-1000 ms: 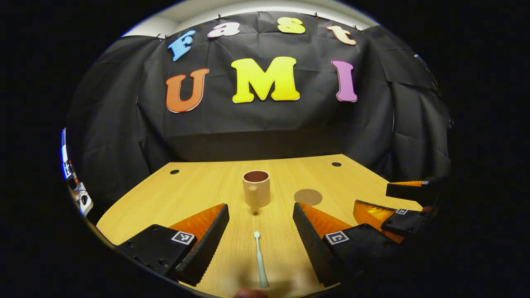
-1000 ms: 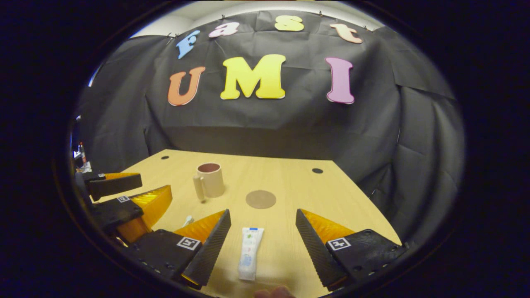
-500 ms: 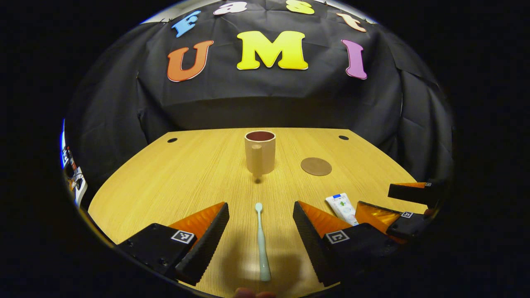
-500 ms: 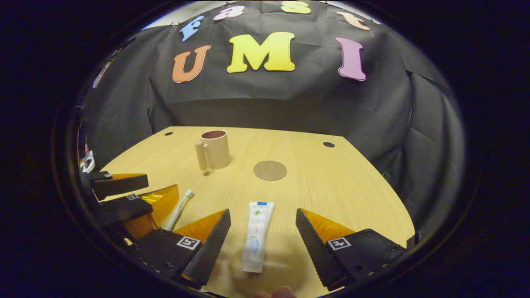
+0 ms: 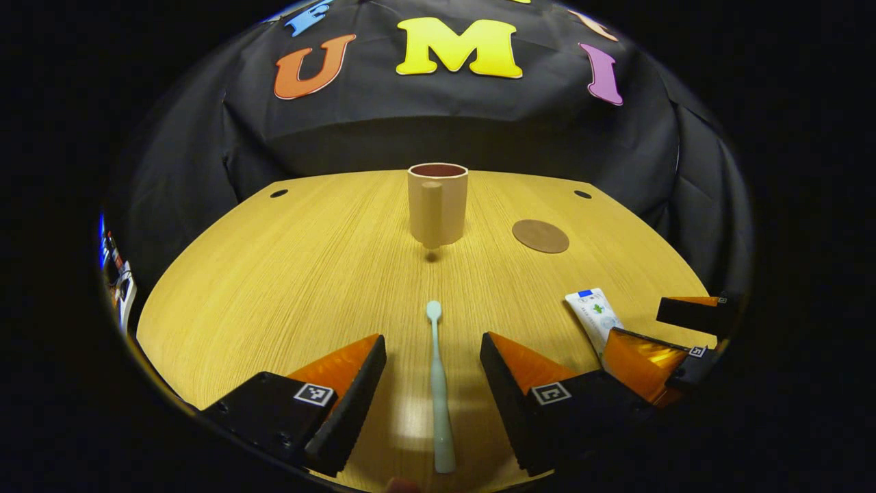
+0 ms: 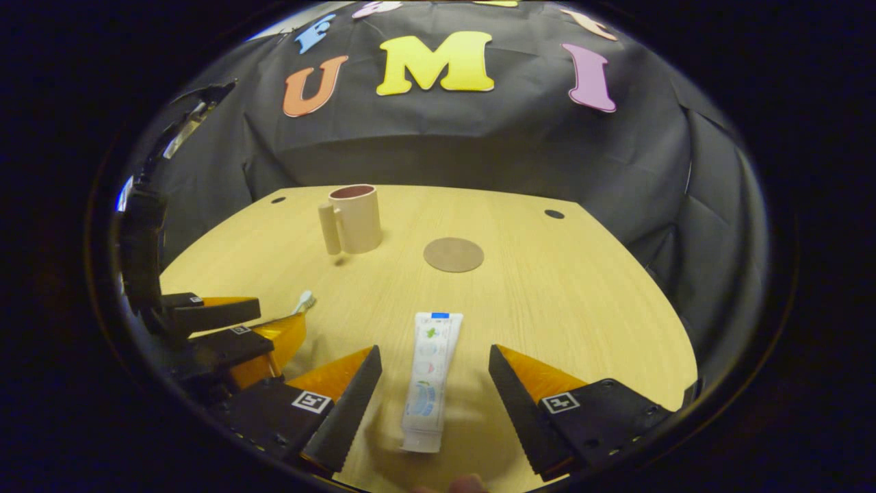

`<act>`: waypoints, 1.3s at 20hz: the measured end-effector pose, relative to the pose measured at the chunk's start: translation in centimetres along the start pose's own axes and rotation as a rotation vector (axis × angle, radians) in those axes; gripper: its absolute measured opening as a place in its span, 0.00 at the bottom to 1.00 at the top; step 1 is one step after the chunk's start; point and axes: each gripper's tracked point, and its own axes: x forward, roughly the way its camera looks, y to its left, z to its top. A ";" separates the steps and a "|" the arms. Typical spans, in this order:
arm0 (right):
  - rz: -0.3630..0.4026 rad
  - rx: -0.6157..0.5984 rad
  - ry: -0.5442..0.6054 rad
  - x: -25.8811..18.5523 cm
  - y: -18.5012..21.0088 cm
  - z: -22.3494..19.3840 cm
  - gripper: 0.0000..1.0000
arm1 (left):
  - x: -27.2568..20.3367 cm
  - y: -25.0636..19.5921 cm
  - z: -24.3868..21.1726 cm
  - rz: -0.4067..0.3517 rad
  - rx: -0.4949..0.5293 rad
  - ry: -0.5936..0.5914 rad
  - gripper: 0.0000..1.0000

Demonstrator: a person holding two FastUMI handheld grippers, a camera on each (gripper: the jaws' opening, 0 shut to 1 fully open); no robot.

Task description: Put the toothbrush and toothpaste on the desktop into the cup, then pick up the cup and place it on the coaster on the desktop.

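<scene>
Both tools spread, one item between each pair of fingers.
I see the toothbrush (image 5: 438, 383) lying between my left gripper (image 5: 432, 404)'s open fingers, the toothpaste (image 6: 430, 380) between my right gripper (image 6: 434, 404)'s; neither touched.

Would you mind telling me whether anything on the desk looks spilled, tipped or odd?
Nothing stands out. The cup stands upright, the coaster lies flat, and the toothbrush and toothpaste lie flat on the desk.

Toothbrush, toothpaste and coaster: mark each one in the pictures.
toothbrush (image 5: 438, 383), left gripper view, on the middle of its handle.
toothpaste (image 6: 431, 373), right gripper view, on the middle of the tube.
coaster (image 6: 453, 255), right gripper view, on the centre of the disc.
</scene>
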 end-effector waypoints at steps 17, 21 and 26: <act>-0.018 0.005 0.033 1.2 0.4 -0.6 0.98 | 1.7 -0.1 -0.7 -0.005 0.024 0.074 0.35; -0.019 0.009 0.045 1.3 0.5 -0.9 0.95 | 1.6 0.4 -0.8 0.016 0.027 0.080 0.18; -0.020 0.013 0.067 1.4 0.4 -1.4 0.98 | 1.6 0.3 -0.8 0.019 0.028 0.089 0.06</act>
